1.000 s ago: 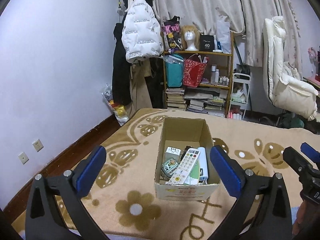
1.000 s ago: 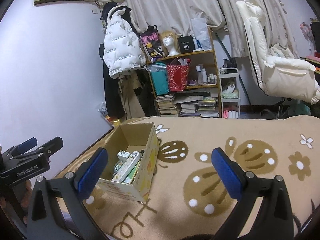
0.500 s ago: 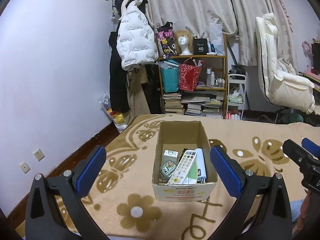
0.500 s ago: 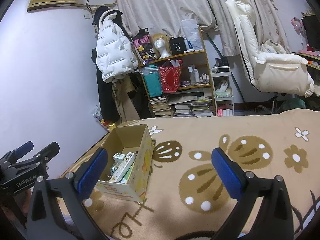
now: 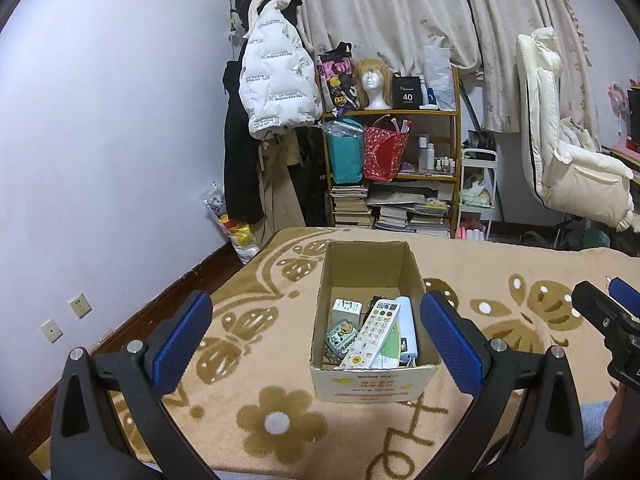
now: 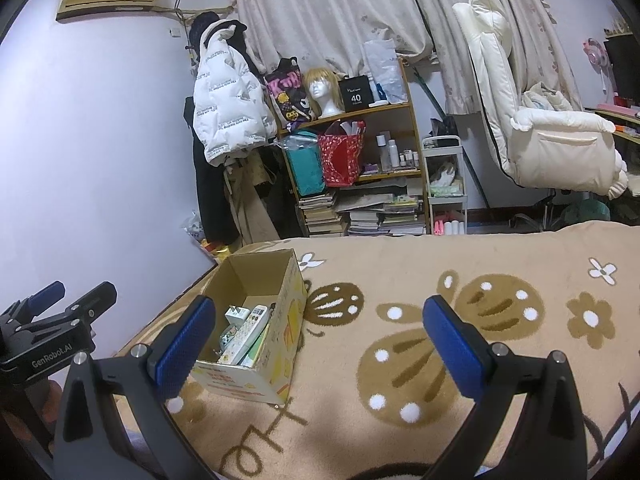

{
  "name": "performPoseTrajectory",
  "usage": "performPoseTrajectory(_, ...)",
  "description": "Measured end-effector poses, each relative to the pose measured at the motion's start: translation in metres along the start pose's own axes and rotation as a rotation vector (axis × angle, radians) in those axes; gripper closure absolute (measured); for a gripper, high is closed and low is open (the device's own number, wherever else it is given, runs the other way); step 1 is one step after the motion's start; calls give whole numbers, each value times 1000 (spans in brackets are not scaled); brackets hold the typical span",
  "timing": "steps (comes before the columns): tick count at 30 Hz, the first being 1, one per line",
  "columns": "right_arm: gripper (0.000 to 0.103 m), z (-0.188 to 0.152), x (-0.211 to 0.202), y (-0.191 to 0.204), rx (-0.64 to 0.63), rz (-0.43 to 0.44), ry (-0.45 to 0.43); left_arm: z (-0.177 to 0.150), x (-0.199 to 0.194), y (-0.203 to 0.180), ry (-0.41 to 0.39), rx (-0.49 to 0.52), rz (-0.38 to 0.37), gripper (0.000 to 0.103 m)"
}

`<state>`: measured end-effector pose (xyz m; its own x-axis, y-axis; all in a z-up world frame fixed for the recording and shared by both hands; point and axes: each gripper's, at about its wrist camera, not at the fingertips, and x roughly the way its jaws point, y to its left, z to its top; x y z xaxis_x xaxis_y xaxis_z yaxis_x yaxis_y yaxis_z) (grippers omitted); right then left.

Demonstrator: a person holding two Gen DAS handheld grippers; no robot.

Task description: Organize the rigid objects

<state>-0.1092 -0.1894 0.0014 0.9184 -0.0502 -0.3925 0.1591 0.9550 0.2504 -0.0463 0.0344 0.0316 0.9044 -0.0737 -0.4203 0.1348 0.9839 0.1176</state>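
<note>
Open cardboard box [image 5: 370, 384] on tan flowered blanket [image 5: 256, 360], pale brown, yellow-and-red print on near face. Since a second ago: view raised and pulled back slightly, box contents unchanged. Inside: white remote [image 5: 370, 334] tilted on top, white plug adapter [image 5: 346, 310] at far left, cartoon-print item [image 5: 340, 338] near left. Left gripper [image 5: 316, 344] spread wide, empty. Right gripper [image 6: 318, 344] spread wide, empty, right of box.
</note>
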Motion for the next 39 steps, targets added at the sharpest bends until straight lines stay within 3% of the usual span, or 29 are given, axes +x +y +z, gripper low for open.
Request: performPoseTrajectory(39, 0, 5, -7, -8, -13, 0, -15, -3, 3, 2, 8, 5, -15, 0)
